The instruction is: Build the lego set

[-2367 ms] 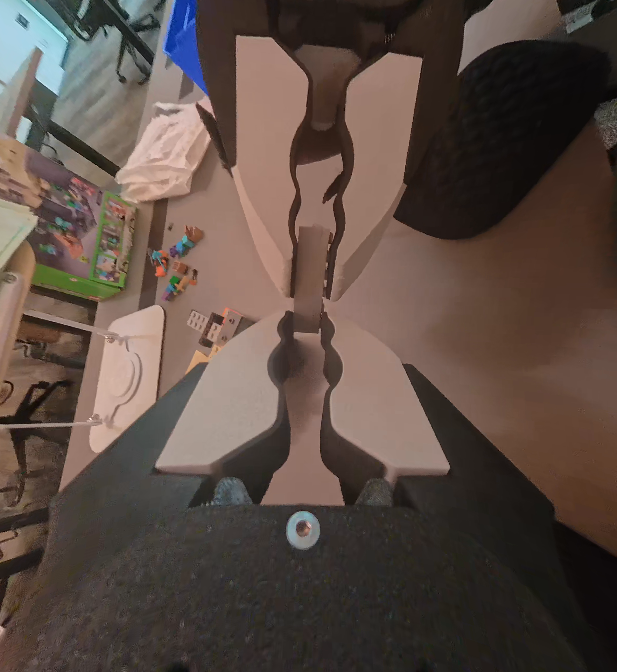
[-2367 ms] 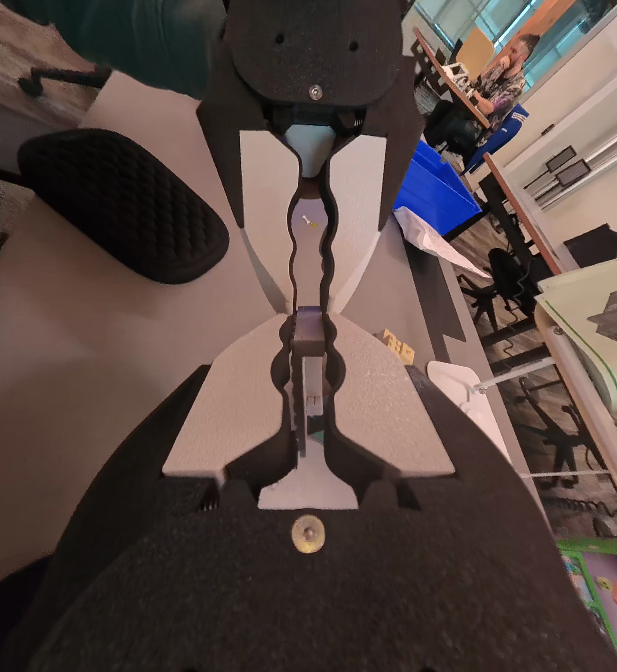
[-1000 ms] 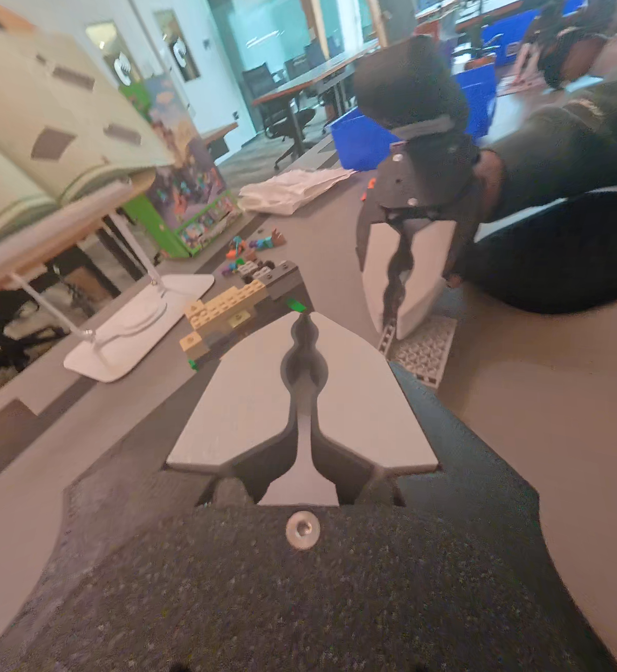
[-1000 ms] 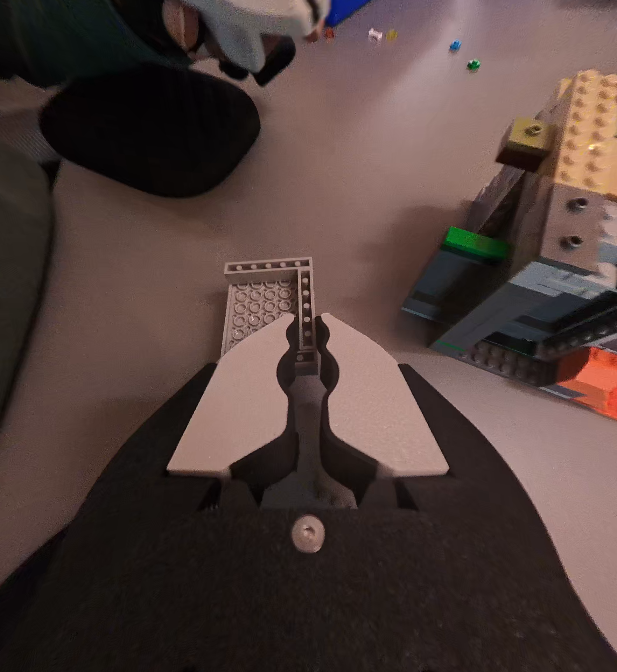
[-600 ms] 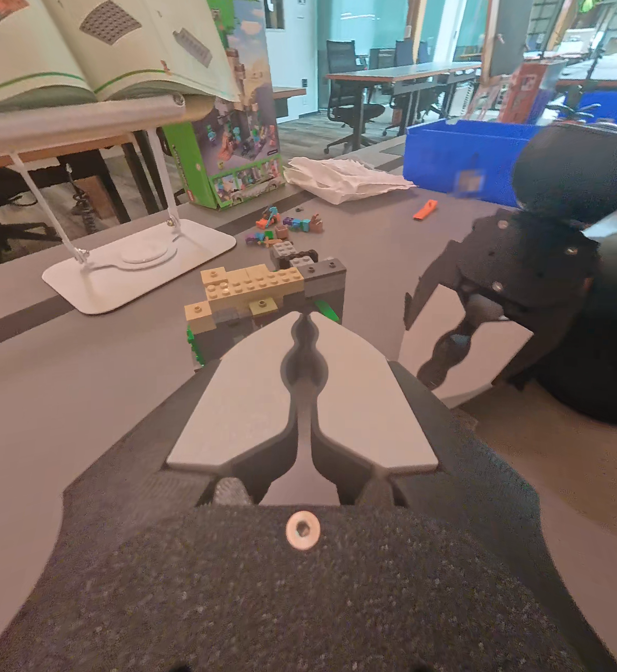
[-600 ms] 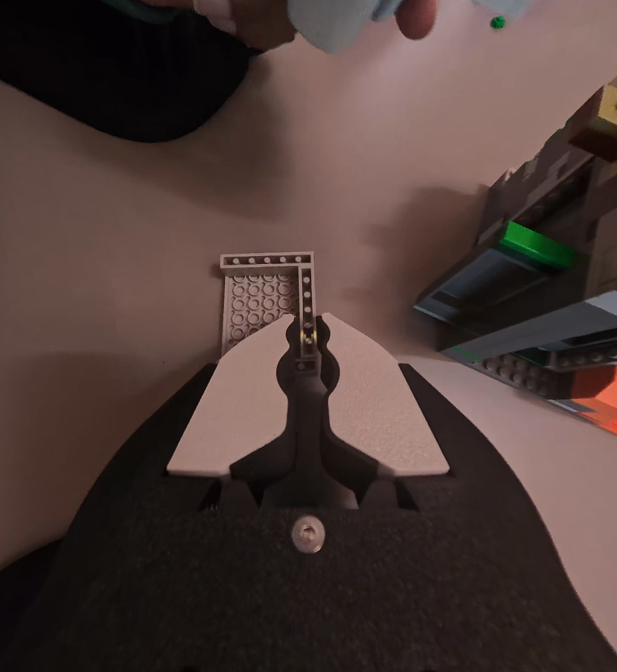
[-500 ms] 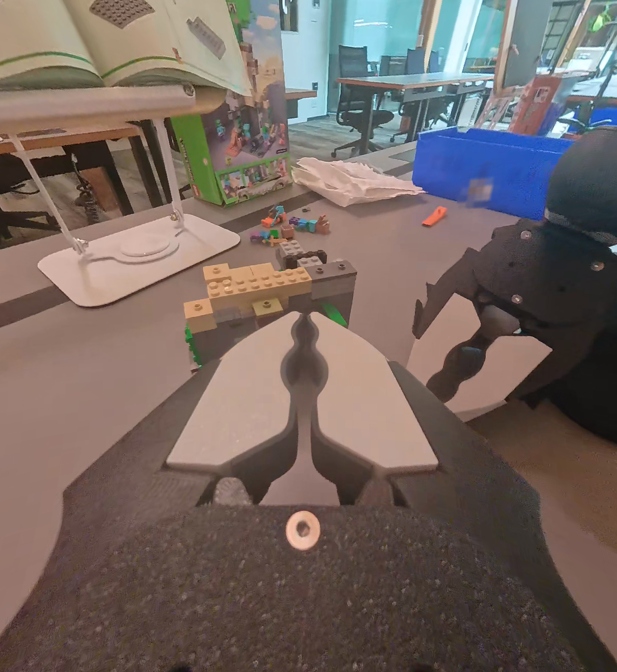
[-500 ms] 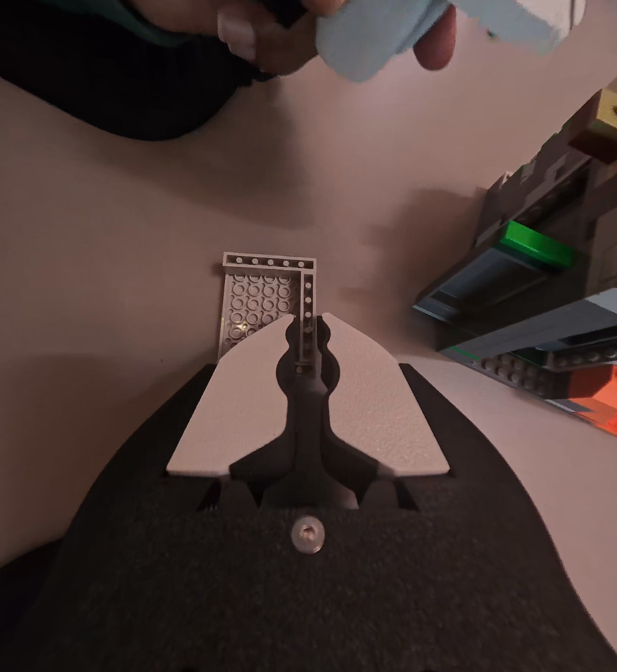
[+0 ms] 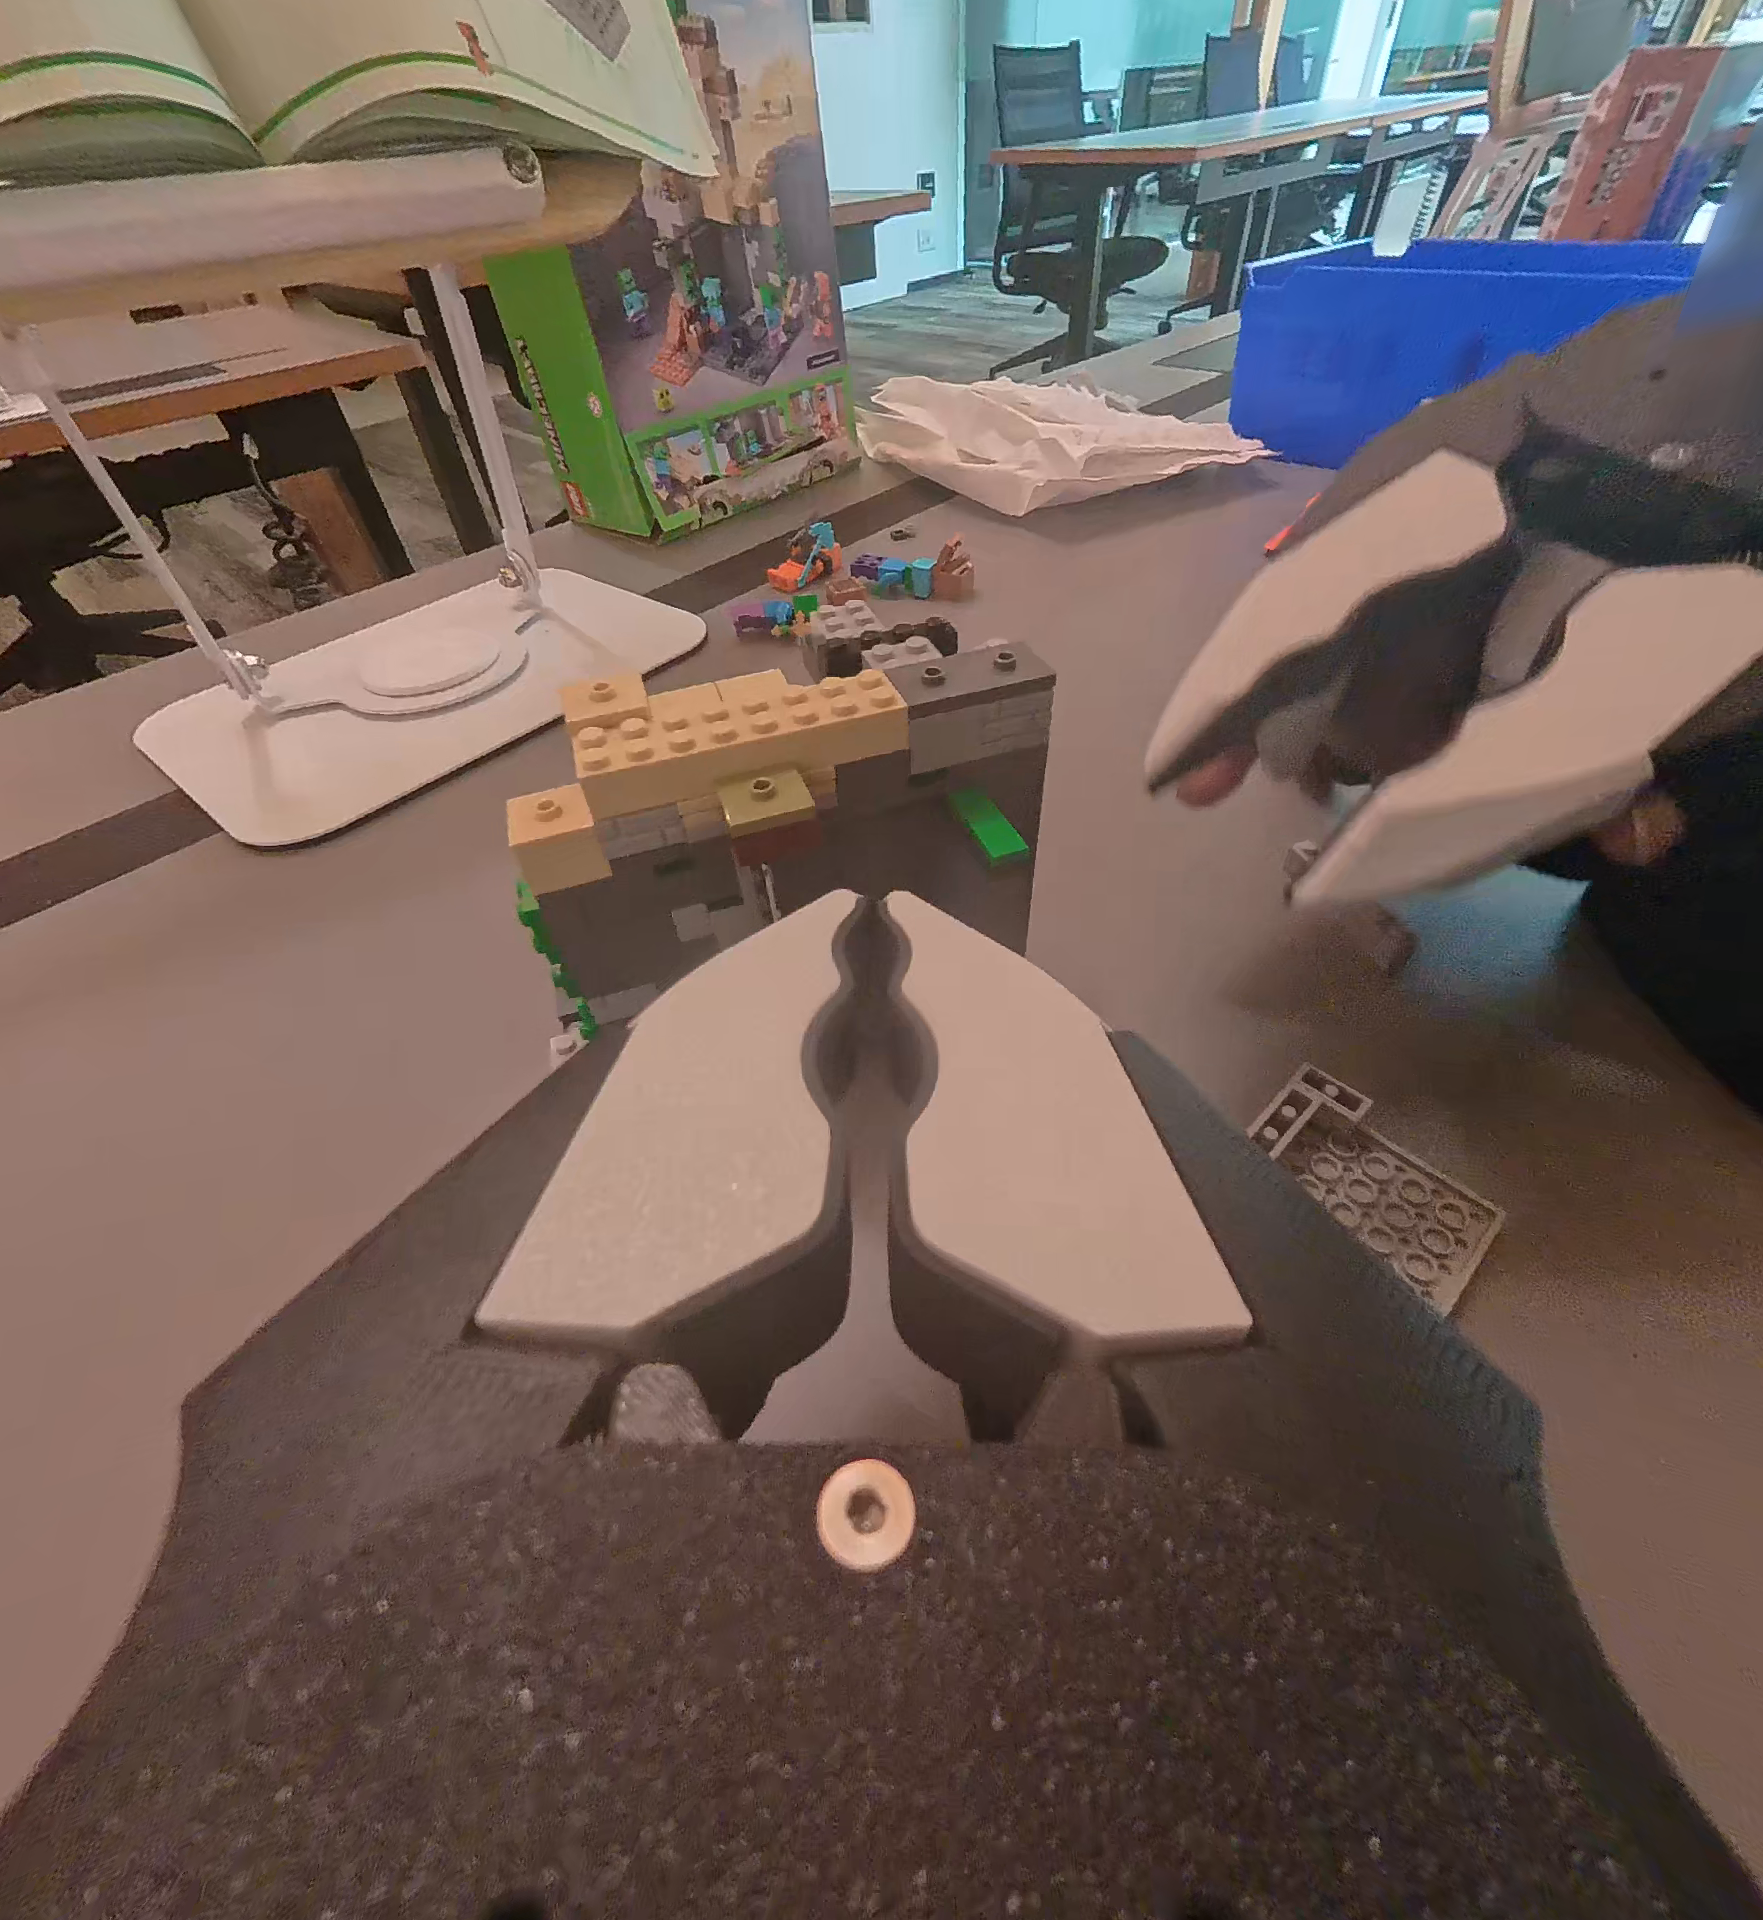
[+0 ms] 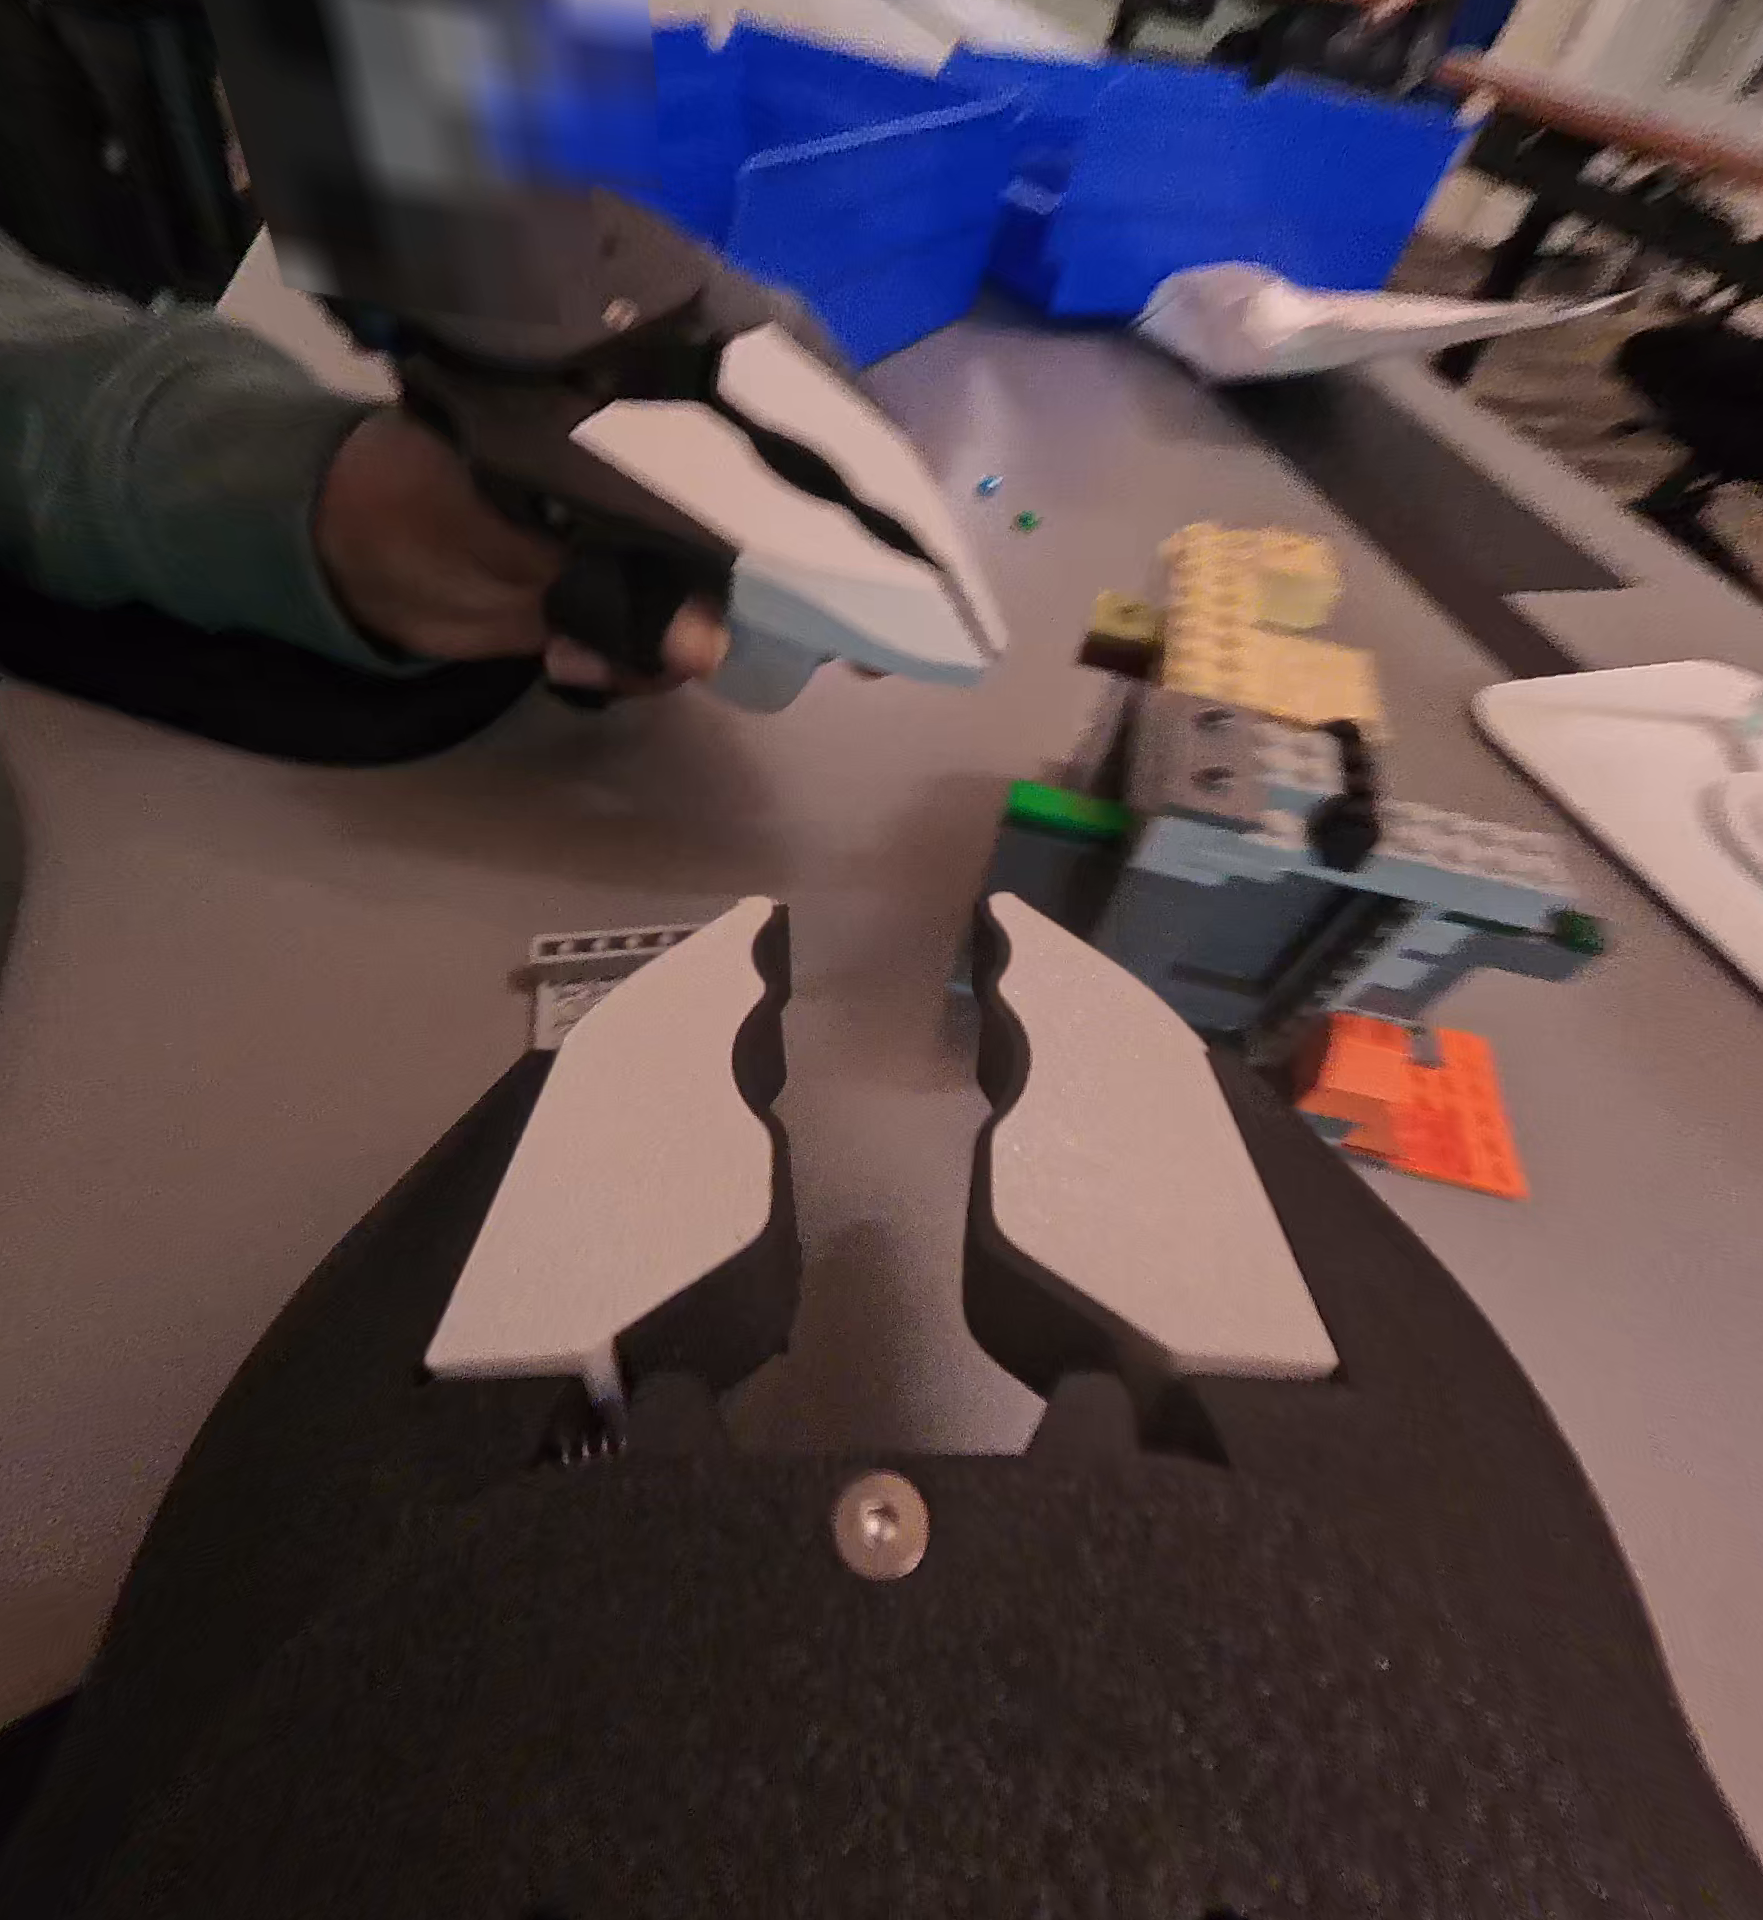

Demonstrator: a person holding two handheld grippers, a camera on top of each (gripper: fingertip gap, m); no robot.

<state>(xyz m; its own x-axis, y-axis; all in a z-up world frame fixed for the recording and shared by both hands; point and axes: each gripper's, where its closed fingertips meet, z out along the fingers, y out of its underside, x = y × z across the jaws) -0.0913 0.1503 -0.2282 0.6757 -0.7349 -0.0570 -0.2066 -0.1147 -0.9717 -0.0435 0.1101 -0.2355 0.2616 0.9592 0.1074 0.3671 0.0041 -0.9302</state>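
The left gripper is closed and empty before the brick model at 12 o'clock, the right gripper stands wide apart and empty, and the grey plate lies flat on the surface at 3 o'clock, judged light, stiff and best taken by its edge.

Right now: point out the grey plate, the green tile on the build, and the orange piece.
grey plate (image 9: 1381,1195), left wrist view, studded top face.
green tile (image 9: 988,824), left wrist view, flat top.
orange piece (image 10: 1417,1101), right wrist view, its studded surface.
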